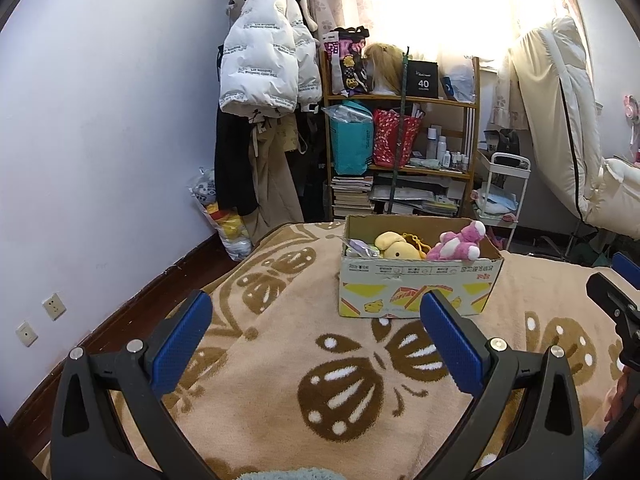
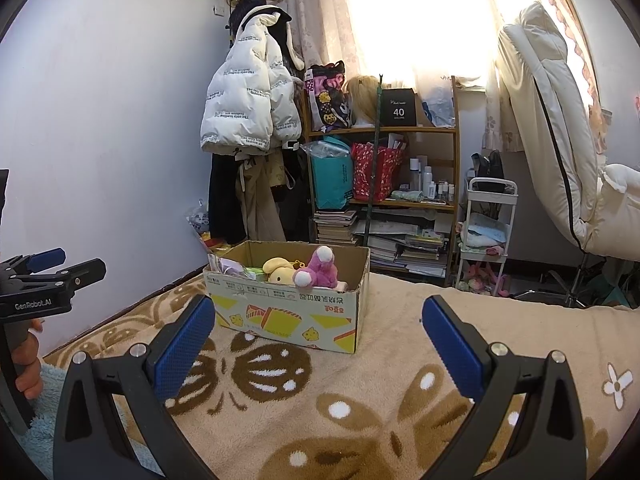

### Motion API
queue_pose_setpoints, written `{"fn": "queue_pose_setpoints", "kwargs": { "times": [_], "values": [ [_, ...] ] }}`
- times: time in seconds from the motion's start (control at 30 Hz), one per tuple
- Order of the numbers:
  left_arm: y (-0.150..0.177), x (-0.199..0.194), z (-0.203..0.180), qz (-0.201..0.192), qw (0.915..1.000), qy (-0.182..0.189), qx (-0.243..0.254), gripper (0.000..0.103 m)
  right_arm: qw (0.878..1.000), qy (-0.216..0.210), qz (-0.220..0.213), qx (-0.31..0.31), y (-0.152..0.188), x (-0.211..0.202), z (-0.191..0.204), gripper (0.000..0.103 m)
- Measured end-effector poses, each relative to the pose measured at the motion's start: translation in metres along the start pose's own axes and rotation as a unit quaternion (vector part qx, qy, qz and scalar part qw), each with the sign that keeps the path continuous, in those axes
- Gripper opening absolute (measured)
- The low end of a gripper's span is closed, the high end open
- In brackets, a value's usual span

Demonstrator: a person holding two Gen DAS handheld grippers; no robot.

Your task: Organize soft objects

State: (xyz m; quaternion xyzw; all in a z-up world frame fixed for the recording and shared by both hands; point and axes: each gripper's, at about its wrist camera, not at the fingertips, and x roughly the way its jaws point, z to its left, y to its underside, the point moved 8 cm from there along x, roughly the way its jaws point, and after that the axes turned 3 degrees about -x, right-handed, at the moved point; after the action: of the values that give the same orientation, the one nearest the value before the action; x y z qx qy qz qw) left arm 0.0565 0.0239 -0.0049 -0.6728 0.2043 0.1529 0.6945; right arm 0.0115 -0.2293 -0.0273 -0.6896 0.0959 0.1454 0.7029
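A cardboard box (image 1: 416,288) stands on the beige blanket (image 1: 280,360), also in the right wrist view (image 2: 288,312). It holds a yellow plush (image 1: 398,246), a pink plush (image 1: 460,242) and a small pale purple item (image 1: 360,248). The yellow plush (image 2: 278,270) and pink plush (image 2: 318,268) show in the right view too. My left gripper (image 1: 316,336) is open and empty, short of the box. My right gripper (image 2: 316,340) is open and empty, to the right of the left one (image 2: 44,276).
A wooden shelf (image 1: 400,152) with bags and books stands beyond the bed, beside hanging coats (image 1: 264,68). A white cart (image 2: 486,232) and a padded chair (image 2: 560,152) are at the right. A light blue fluffy cloth (image 2: 48,420) lies at the near edge.
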Motion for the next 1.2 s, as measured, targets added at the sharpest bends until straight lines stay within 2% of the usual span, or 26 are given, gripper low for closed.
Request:
{"fn": "queue_pose_setpoints", "kwargs": {
  "times": [1.2],
  "values": [
    [0.0041, 0.0058, -0.0054, 0.016, 0.9998, 0.004, 0.013, 0.102, 1.000, 0.000, 0.004, 0.001, 0.0017, -0.0001, -0.0021, 0.103]
  ]
}}
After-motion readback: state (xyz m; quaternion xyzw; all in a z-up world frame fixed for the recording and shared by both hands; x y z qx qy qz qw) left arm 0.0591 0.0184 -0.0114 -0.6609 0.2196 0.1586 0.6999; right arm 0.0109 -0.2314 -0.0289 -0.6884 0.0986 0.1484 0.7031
